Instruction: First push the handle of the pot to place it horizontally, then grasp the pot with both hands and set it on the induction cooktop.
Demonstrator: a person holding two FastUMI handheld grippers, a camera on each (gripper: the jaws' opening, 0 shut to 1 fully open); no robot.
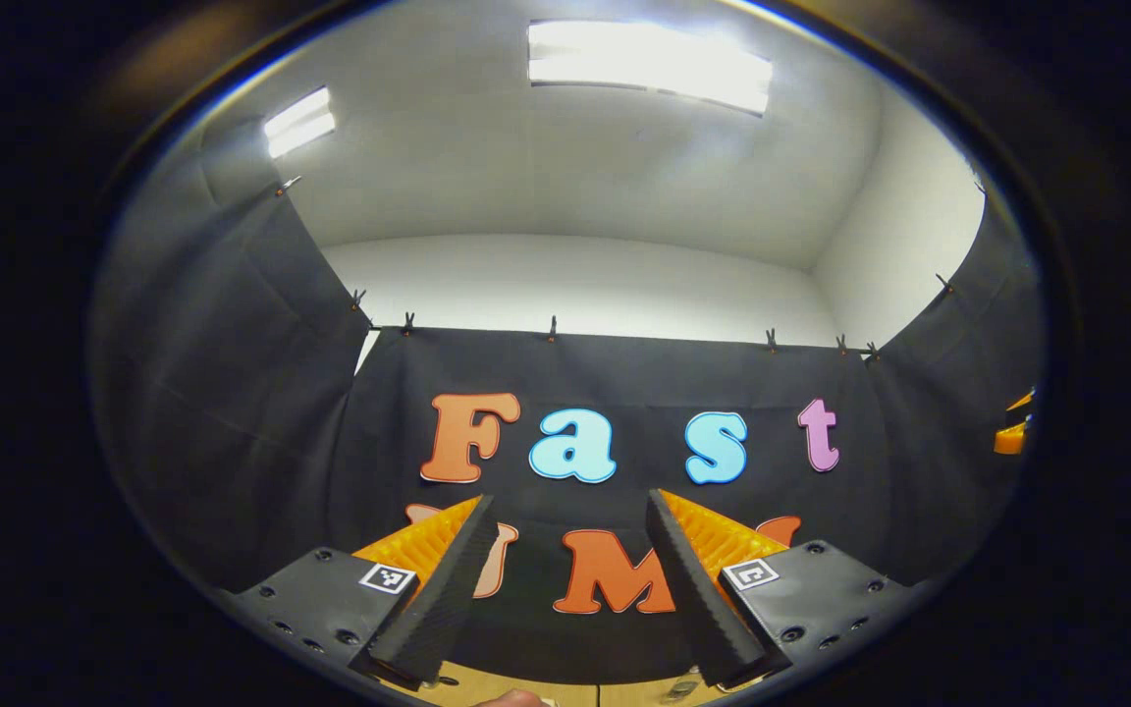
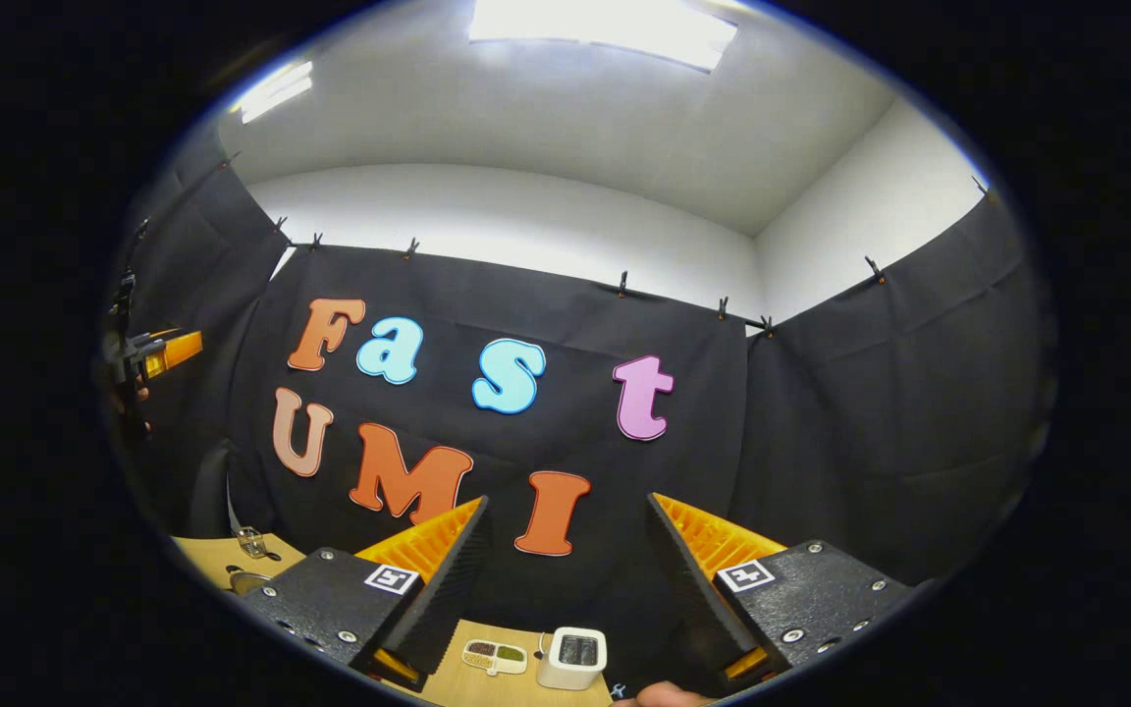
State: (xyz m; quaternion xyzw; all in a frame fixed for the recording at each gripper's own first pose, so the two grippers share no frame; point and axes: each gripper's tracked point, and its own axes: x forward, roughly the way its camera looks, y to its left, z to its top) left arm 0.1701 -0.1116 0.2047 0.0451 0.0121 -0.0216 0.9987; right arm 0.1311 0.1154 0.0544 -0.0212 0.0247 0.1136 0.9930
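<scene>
My left gripper point(image 1: 567, 499) is open, with nothing between its fingers, and is tilted up toward the black booth wall and ceiling. A thin strip of the wooden table point(image 1: 526, 689) shows below it. My right gripper point(image 2: 567, 501) is also open and holds nothing, raised above the table point(image 2: 472, 682). At the table's left edge in the right gripper view lies a shiny metal piece point(image 2: 249, 541) with a grey rounded rim point(image 2: 245, 580) below it; I cannot tell if this is the pot. The left gripper point(image 2: 158, 355) shows far off at the left, and the right gripper point(image 1: 1014, 432) at the far right edge.
A small white box-shaped appliance point(image 2: 573, 656) stands on the table between my right fingers, with a little compartment dish point(image 2: 494, 656) to its left. A fingertip point(image 2: 666, 695) peeks in at the bottom edge. Black cloth walls close in the booth on three sides.
</scene>
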